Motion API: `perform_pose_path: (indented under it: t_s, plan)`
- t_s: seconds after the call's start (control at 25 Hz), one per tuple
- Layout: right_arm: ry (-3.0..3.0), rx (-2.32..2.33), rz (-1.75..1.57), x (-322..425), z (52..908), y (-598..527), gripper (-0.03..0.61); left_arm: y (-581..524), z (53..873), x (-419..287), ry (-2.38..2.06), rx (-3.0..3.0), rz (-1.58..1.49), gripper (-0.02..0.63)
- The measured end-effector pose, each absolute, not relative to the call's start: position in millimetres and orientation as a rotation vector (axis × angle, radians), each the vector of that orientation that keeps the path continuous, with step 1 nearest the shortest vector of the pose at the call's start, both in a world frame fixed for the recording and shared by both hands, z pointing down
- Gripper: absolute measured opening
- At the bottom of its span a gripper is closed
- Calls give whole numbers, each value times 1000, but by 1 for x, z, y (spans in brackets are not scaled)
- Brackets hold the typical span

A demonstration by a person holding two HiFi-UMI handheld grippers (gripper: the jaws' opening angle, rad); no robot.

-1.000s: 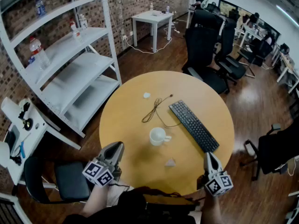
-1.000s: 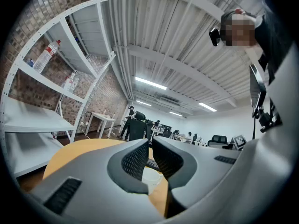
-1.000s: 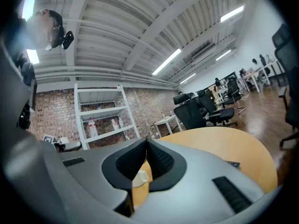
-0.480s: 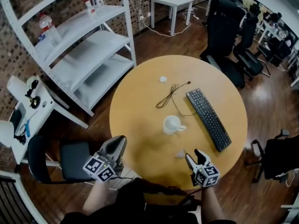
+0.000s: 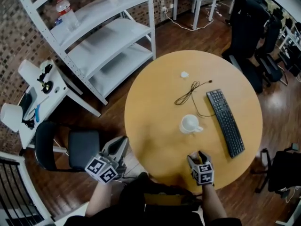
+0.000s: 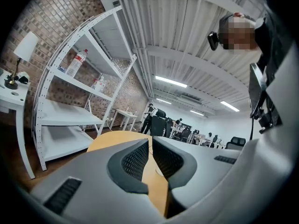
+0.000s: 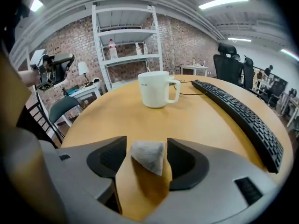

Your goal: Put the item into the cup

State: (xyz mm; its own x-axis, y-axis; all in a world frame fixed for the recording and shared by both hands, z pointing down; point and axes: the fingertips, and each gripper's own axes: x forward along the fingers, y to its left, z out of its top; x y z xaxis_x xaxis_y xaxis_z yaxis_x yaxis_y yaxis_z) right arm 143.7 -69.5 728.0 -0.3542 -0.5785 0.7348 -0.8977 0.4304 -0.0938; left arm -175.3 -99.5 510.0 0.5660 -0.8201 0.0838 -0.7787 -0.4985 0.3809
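Note:
A small grey pyramid tea bag (image 7: pixel 149 157) lies on the round wooden table (image 5: pixel 155 126), between the jaws of my right gripper (image 7: pixel 146 143). The jaws are opening, and their pads stand just clear of the bag on both sides. The white cup (image 7: pixel 156 88) stands upright straight ahead, handle to the right. From the head view, the right gripper (image 5: pixel 198 157) is near the table's front edge, below the cup (image 5: pixel 189 123), and it hides the bag. My left gripper (image 5: pixel 119 146) hangs off the table's left edge, shut and empty.
A black keyboard (image 5: pixel 226 121) lies right of the cup, and a thin black cable (image 5: pixel 190 92) lies behind it. A small white scrap (image 5: pixel 185 74) sits near the far edge. White shelving (image 5: pixel 103 36) and a chair (image 5: pixel 70 147) stand to the left.
My right gripper has moved left and forward from the table's edge to the tea bag, and its jaws have opened around it. The left gripper has stayed shut beside the table.

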Motion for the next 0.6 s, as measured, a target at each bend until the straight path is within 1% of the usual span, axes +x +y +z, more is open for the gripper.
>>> perform_pose_path:
  t_s: [0.16, 0.2, 0.24, 0.28, 0.36, 0.48, 0.6]
  plan:
    - [-2016, 1204, 660, 142, 735, -67, 276, -100, 513, -179, -1309, 2411, -149, 18]
    - [-2009, 1201, 656, 143, 735, -68, 243, -101, 513, -178, -1307, 2412, -151, 19]
    - [-2007, 1197, 653, 144, 734, -69, 195, -103, 512, -177, -1304, 2414, -155, 18]
    - [-2012, 1193, 652, 145, 733, -70, 170, -104, 511, -175, -1298, 2419, -159, 19]
    - [-2034, 1197, 647, 147, 726, -73, 150, -107, 510, -171, -1285, 2432, -165, 18]
    - [-2091, 1223, 634, 147, 710, -85, 150, -112, 508, -167, -1268, 2452, -170, 18]
    - [-2151, 1282, 571, 142, 672, -104, 150, -116, 507, -168, -1260, 2459, -176, 19]
